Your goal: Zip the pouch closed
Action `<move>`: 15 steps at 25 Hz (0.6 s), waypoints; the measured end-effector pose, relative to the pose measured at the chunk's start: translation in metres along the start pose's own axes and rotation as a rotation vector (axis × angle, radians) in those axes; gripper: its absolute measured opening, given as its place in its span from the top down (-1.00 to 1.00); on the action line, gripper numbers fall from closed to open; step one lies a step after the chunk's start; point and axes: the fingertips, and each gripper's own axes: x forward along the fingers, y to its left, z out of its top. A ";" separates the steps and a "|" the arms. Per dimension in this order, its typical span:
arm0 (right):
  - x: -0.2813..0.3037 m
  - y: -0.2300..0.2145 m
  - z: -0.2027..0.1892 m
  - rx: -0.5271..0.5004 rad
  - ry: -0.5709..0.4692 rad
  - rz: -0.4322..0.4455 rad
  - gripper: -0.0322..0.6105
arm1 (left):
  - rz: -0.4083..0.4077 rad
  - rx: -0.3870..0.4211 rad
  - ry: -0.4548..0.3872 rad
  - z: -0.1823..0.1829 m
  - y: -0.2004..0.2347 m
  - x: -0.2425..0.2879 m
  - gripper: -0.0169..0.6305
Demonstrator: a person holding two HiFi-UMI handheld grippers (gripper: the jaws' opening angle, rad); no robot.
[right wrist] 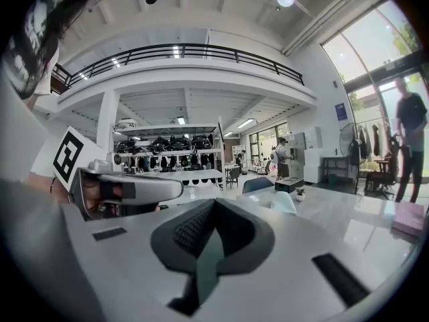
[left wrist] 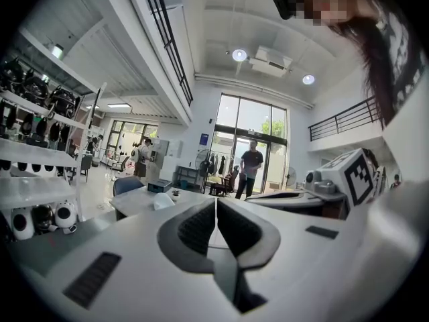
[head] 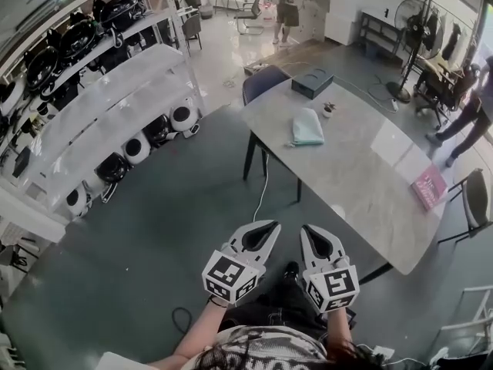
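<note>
The pouch [head: 307, 127] is a pale teal fabric bag lying flat on the far half of the grey table [head: 362, 191]. It also shows small and distant as the pouch [left wrist: 163, 200] in the left gripper view and the pouch [right wrist: 284, 202] in the right gripper view. My left gripper [head: 266, 227] and right gripper [head: 308, 230] are held side by side in front of my body, short of the table's near end and well away from the pouch. Each points roughly level toward the table. The left gripper [left wrist: 216, 200] and right gripper [right wrist: 214, 202] have their pads together with nothing between them.
A black box [head: 312, 82] and a small potted plant [head: 329, 109] stand beyond the pouch, and a pink book [head: 429, 187] lies near the table's right edge. A chair [head: 262, 83] sits at the far end. Long shelves [head: 100, 106] with helmets run along the left. People stand in the background.
</note>
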 end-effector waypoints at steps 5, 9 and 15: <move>0.028 -0.023 -0.004 0.026 0.017 0.007 0.92 | -0.002 -0.011 0.036 -0.008 0.020 0.025 0.90; 0.064 -0.050 0.000 0.024 0.014 0.038 0.92 | 0.027 -0.012 0.048 -0.007 0.045 0.053 0.90; 0.119 -0.106 0.013 0.011 0.027 0.089 0.92 | 0.075 -0.009 0.054 0.009 0.084 0.114 0.90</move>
